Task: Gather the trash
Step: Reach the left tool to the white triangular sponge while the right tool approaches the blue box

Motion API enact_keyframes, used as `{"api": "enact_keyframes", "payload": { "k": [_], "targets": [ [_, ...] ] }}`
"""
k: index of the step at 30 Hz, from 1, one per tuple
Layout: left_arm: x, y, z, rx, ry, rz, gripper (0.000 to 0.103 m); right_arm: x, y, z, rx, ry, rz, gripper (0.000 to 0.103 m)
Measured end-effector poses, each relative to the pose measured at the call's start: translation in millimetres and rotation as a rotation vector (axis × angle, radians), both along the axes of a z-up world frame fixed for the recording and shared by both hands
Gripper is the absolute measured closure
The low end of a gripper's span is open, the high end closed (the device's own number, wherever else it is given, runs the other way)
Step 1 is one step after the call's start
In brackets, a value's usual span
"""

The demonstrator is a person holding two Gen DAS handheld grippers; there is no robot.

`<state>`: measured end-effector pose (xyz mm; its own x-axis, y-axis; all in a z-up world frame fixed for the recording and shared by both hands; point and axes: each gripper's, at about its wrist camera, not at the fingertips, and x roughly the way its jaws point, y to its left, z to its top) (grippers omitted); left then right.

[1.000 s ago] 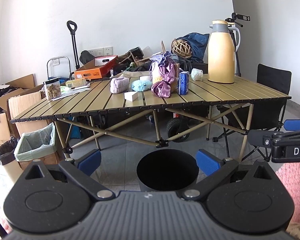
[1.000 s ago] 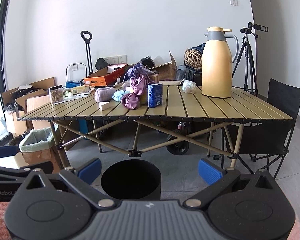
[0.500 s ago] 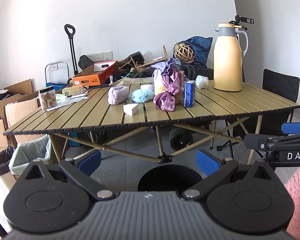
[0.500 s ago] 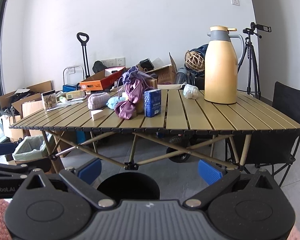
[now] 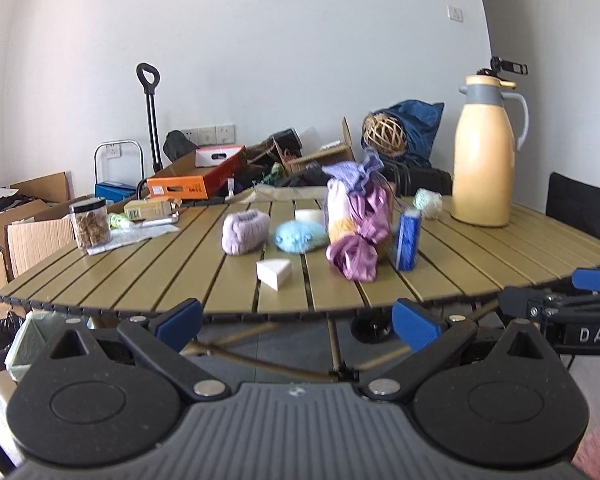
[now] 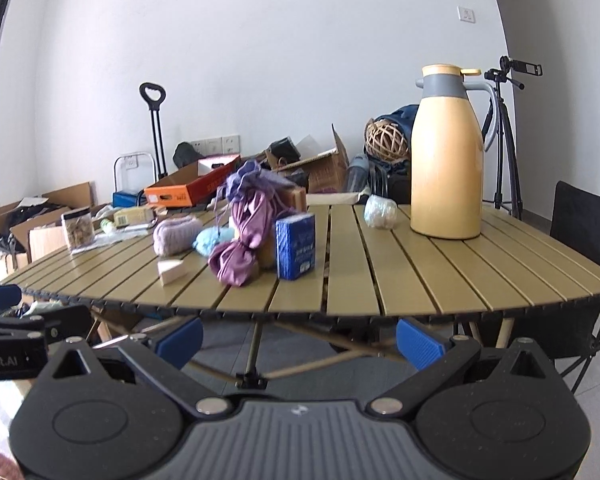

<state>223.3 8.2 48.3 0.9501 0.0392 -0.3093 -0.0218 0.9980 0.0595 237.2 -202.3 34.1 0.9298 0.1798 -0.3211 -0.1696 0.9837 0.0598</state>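
A slatted olive table (image 5: 480,268) (image 6: 440,276) carries loose items: a white wedge (image 5: 274,273) (image 6: 172,272), a lilac fuzzy roll (image 5: 245,232) (image 6: 176,234), a light blue fluffy ball (image 5: 300,237) (image 6: 212,240), a purple cloth bundle (image 5: 358,236) (image 6: 244,236), a blue carton (image 5: 408,242) (image 6: 296,246) and a crumpled pale wad (image 5: 428,202) (image 6: 380,211). My left gripper (image 5: 298,324) and right gripper (image 6: 300,338) are both open and empty, held just before the table's near edge. The black bin on the floor is hidden below both views.
A tall yellow thermos (image 5: 485,160) (image 6: 447,156) stands at the table's right. A jar (image 5: 90,222) and papers sit at the left end. Boxes (image 5: 196,178), a lined bin (image 5: 24,340), a black chair (image 6: 584,240) and a tripod (image 6: 504,140) surround the table.
Both grippers rose and came closer to the table. The tabletop now fills the views, and the black bin below has dropped out of sight. Both stayed open.
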Motion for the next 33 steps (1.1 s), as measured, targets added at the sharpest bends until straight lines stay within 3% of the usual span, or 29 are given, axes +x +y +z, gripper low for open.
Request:
{"api": "enact_keyframes", "payload": {
  "k": [11,21,30,33],
  "targets": [
    [54.1,12.4,6.9,-0.014,-0.036,0.023,0.000,51.1,10.1,3.6,-0.019,-0.069,0.009,0.000],
    [103.2,21.3,0.3,-0.009,0.002,0.049,0.000,94.4,11.9,1.5,0.019,-0.110,0.012,0.000],
    [142.1,25.2,-1.6,0.010,0.046,0.067,0.000,121.6,20.9,-0.6,-0.005,-0.172,0.002,0.000],
    [151.3,27.5,-4.6,-0.028,0.051,0.082,0.000,131.5,24.3,1.5,-0.003,-0.171,0.005,0.000]
  ]
}}
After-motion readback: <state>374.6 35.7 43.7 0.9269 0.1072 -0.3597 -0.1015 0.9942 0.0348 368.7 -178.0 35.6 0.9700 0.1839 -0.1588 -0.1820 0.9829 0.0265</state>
